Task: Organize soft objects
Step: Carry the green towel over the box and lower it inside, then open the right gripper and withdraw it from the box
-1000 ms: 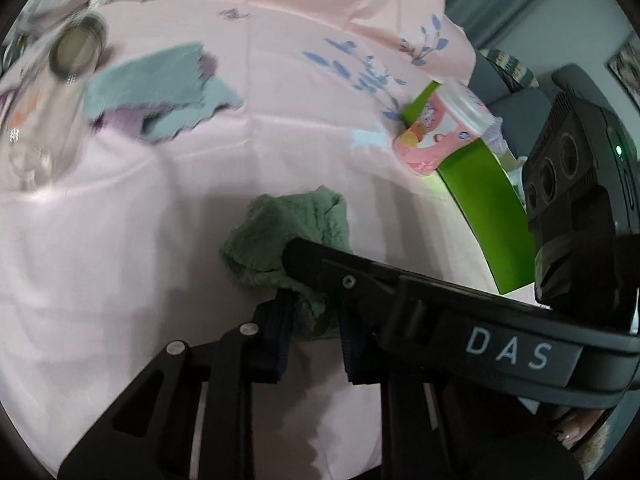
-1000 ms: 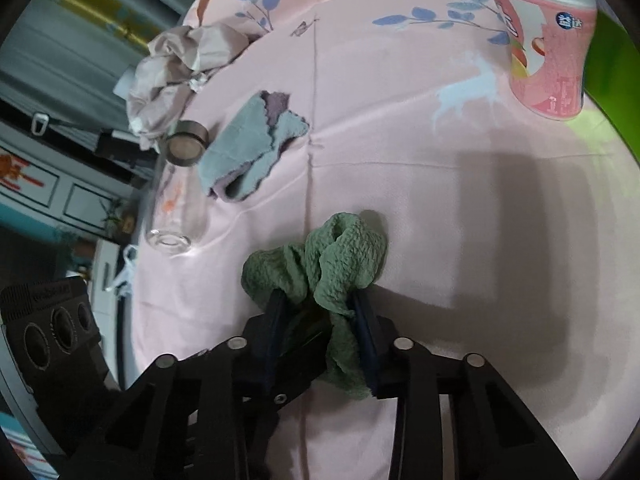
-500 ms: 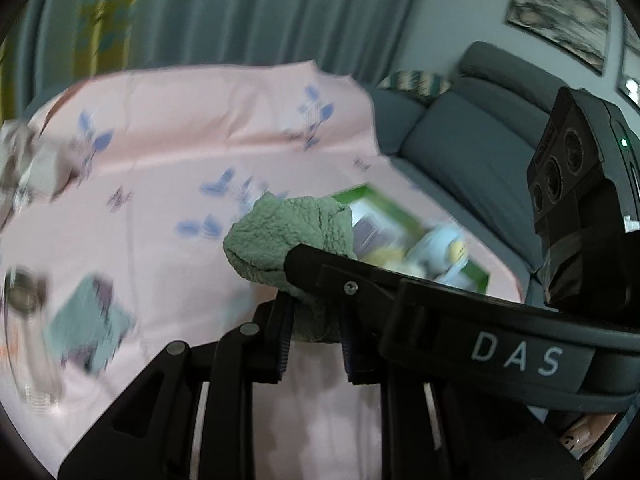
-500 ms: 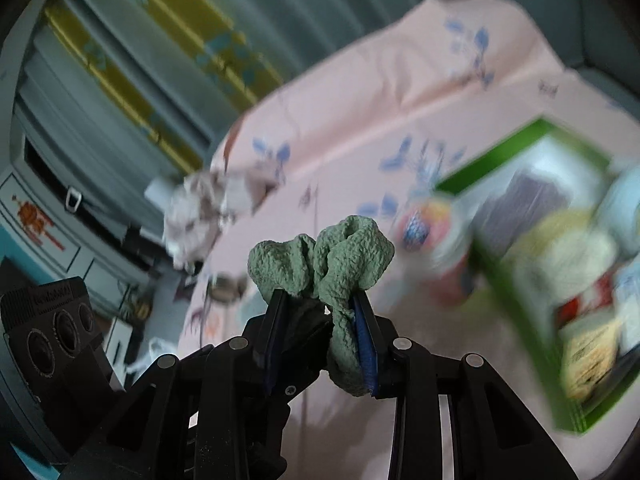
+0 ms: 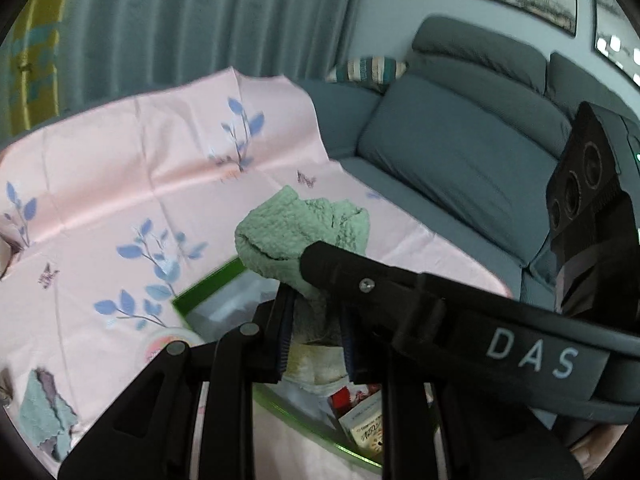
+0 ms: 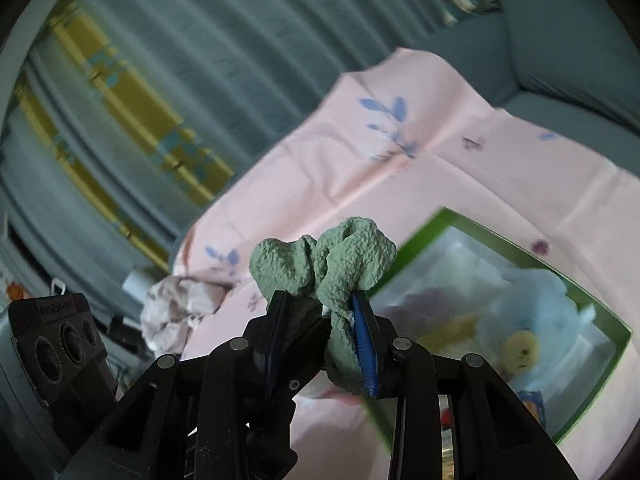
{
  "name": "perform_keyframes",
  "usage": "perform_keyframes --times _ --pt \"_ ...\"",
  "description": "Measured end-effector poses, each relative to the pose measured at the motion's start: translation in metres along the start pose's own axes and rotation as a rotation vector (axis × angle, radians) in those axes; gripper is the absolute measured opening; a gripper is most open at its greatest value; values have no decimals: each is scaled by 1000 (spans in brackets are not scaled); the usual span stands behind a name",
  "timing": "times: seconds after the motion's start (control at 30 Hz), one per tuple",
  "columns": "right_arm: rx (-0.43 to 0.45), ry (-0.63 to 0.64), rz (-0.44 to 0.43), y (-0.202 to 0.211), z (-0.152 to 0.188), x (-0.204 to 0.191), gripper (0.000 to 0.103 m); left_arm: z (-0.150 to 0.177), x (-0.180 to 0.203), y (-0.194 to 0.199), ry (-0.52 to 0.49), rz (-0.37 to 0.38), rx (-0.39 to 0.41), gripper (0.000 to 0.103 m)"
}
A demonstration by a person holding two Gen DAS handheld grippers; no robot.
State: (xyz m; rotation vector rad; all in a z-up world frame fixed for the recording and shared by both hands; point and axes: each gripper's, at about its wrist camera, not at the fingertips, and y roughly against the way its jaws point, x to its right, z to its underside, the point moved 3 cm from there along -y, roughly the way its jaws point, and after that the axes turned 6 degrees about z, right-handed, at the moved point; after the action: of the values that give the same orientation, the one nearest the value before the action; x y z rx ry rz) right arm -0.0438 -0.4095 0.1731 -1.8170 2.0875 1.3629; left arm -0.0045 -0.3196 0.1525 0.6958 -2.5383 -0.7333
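Both grippers hold one crumpled green towel (image 5: 296, 236) in the air. My left gripper (image 5: 316, 320) is shut on its lower part. My right gripper (image 6: 320, 320) is shut on the same green towel (image 6: 332, 268), and its black body crosses the left wrist view. Below lies a green-rimmed box (image 6: 416, 240) holding soft toys and small packets; it also shows under the left gripper in the left wrist view (image 5: 208, 280). A folded teal and purple cloth (image 5: 44, 416) lies on the pink tablecloth (image 5: 120, 184) at lower left.
A crumpled beige cloth (image 6: 176, 312) lies at the table's far left edge. A pink cup (image 5: 168, 340) stands beside the box. A grey sofa (image 5: 460, 152) with a striped cushion stands past the table, with curtains (image 6: 160, 80) behind.
Both grippers lifted the green towel off the tablecloth and carried it to the right. It now hangs above the green-rimmed box.
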Motion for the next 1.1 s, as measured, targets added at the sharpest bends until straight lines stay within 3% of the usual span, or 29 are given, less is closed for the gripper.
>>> perform_keyframes --times 0.23,0.4,0.57,0.63,0.77,0.97,1.1 --pt "-27 -104 22 -22 2 39 36 11 -4 -42 -1 -56 -64 18" --pt "-35 -153 77 -29 3 60 35 17 -5 -53 15 -43 -94 23" --pt "-11 -173 91 -23 1 67 36 18 3 -48 -22 -46 -87 47" --pt "2 -178 101 -20 1 68 36 18 3 -42 -16 -45 -83 63" --pt "11 -173 133 -15 0 69 35 18 4 -28 0 -38 -76 66" --pt "30 -152 136 0 -1 62 36 16 3 -7 9 -46 -61 86" --pt "42 -119 150 7 0 52 55 17 -4 7 27 -69 -53 91"
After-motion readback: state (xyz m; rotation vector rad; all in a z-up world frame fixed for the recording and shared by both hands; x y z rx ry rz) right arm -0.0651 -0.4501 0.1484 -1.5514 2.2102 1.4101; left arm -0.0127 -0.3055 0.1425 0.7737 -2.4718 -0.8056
